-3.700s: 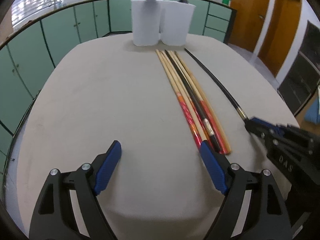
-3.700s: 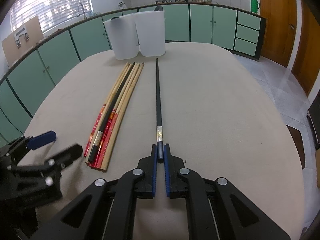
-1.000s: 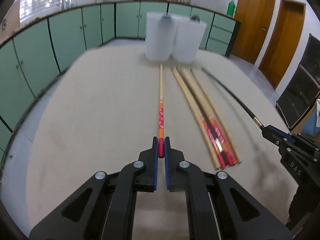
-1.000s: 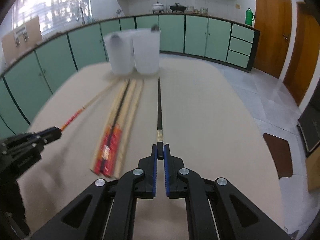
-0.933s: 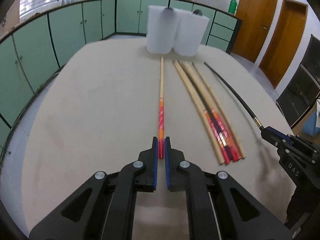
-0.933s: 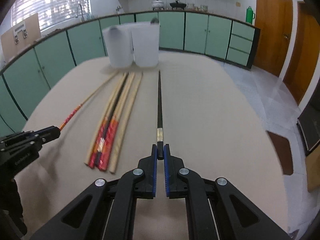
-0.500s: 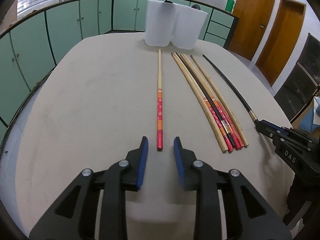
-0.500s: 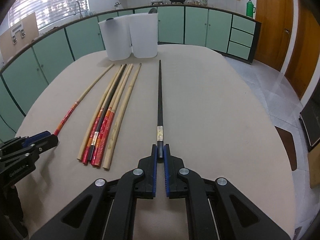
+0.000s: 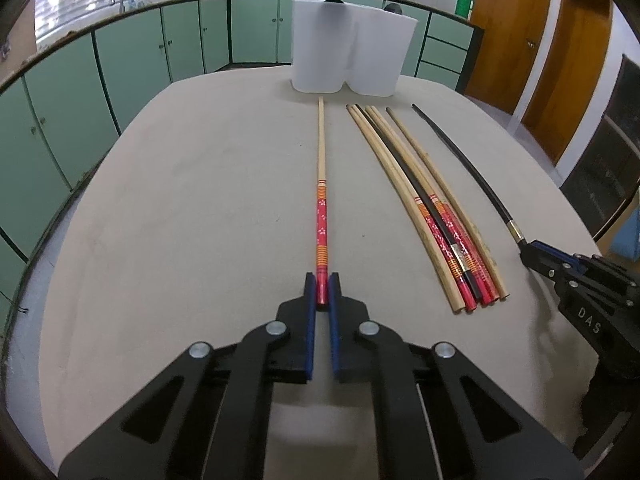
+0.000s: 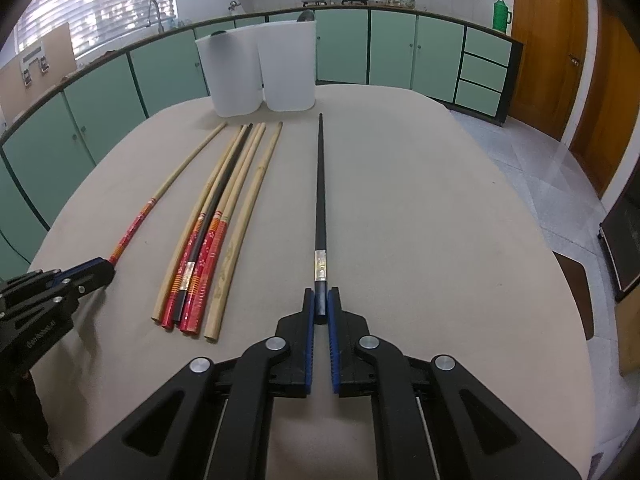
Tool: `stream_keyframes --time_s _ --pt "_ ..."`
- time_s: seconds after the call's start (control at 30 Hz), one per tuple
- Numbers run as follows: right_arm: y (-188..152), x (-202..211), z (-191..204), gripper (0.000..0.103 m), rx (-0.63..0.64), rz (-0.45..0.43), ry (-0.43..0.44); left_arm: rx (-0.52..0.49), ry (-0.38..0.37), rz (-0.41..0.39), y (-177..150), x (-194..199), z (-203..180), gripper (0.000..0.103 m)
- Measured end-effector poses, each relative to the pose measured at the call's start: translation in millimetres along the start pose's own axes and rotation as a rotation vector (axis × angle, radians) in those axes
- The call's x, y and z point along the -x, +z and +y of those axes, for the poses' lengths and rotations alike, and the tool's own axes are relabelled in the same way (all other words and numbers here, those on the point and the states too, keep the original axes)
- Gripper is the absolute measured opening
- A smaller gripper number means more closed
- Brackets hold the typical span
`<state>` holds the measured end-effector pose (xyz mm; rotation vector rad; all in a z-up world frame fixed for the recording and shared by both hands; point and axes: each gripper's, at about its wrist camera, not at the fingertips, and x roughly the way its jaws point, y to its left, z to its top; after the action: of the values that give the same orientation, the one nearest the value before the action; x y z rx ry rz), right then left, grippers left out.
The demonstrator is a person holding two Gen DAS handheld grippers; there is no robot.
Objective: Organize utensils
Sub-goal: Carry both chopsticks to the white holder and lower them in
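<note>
Two white containers (image 9: pixel 352 60) stand side by side at the far end of the beige table (image 9: pixel 200 220), and every chopstick lies lengthwise with its thin tip toward them. Nearest the containers' middle lies the bundle of five chopsticks (image 9: pixel 432 208), four bamboo and one black, touching one another. Left of the bundle, apart from it, lies the red-handled chopstick (image 9: pixel 321 200); right of the bundle, also apart, lies the black chopstick (image 10: pixel 320 208) with a silver band.

Both grippers slope downward toward the table at the ends farthest from the containers. The left gripper (image 9: pixel 322 292) has just been closing, and its blue pads now clamp the red end of the red-handled chopstick. The right gripper (image 10: pixel 320 306) is clamped on the butt of the black chopstick.

Only the left wrist view shows the right gripper from the side, its tips pinching the black stick just behind the band. Only the right wrist view shows the left gripper from outside, with the red-handled stick running from its tip toward the left container.
</note>
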<state>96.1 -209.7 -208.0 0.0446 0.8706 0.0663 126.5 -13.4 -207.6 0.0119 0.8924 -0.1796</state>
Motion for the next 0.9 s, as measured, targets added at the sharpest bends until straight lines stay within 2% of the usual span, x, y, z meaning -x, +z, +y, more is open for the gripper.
stream_keyframes --time_s 0.13,0.33,0.6,0.77,0.9 --pt "1 5 -6 0.006 -0.028 -0.022 0.026 0.019 -0.023 0.007 4 5 2 0.005" --pt "23 40 -9 0.006 -0.007 -0.123 0.019 -0.01 -0.036 -0.055 24 41 -1 0.005" --pt "71 92 -11 0.006 0.032 -0.257 0.027 -0.018 -0.062 -0.206 66 104 2 0.005" --pt "106 113 -10 0.006 0.043 -0.304 0.07 -0.026 -0.08 -0.311 95 133 2 0.005" --pt "138 118 -10 0.006 0.054 -0.307 0.114 -0.041 -0.093 -0.357 118 139 -2 0.005"
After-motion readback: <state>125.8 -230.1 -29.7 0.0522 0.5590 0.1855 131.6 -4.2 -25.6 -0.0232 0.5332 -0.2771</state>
